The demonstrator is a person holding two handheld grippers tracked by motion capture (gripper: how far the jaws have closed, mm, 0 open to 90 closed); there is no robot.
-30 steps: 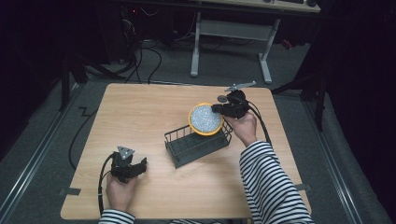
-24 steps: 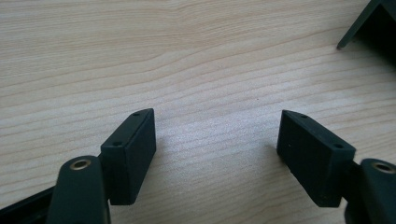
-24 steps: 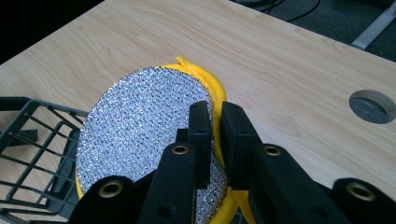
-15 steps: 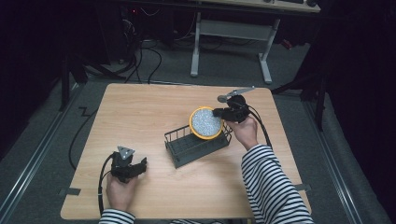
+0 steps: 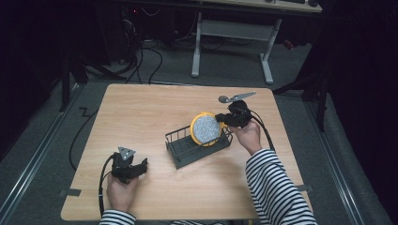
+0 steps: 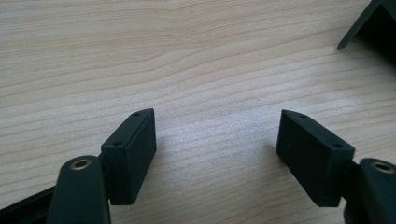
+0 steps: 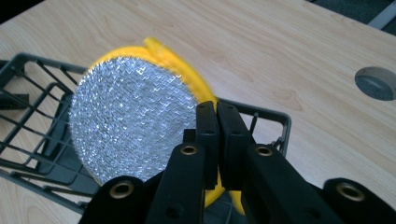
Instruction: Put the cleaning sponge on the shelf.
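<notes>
A round yellow scouring pad [image 5: 205, 129] with a silver mesh face [image 7: 130, 121] stands on edge at the right end of a black wire basket [image 5: 180, 152], partly inside it. My right gripper [image 5: 220, 119] is shut on the pad's yellow rim, and its jaws [image 7: 217, 109] have just closed tighter. The basket's grid [image 7: 28, 93] lies below and to the left of the pad. My left gripper [image 5: 141, 166] rests near the table's front left, open [image 6: 217, 126], with bare wood between its fingers.
The wooden table [image 5: 141, 112] has a round cable hole [image 5: 224, 99] behind the right hand, seen again as a grey disc [image 7: 376, 83]. A corner of the basket [image 6: 369, 23] shows at the upper right of the left gripper view. Cables and a desk frame stand beyond the far edge.
The pad has tipped from face-up to standing on edge and sunk into the basket's right end. The left gripper has not moved.
</notes>
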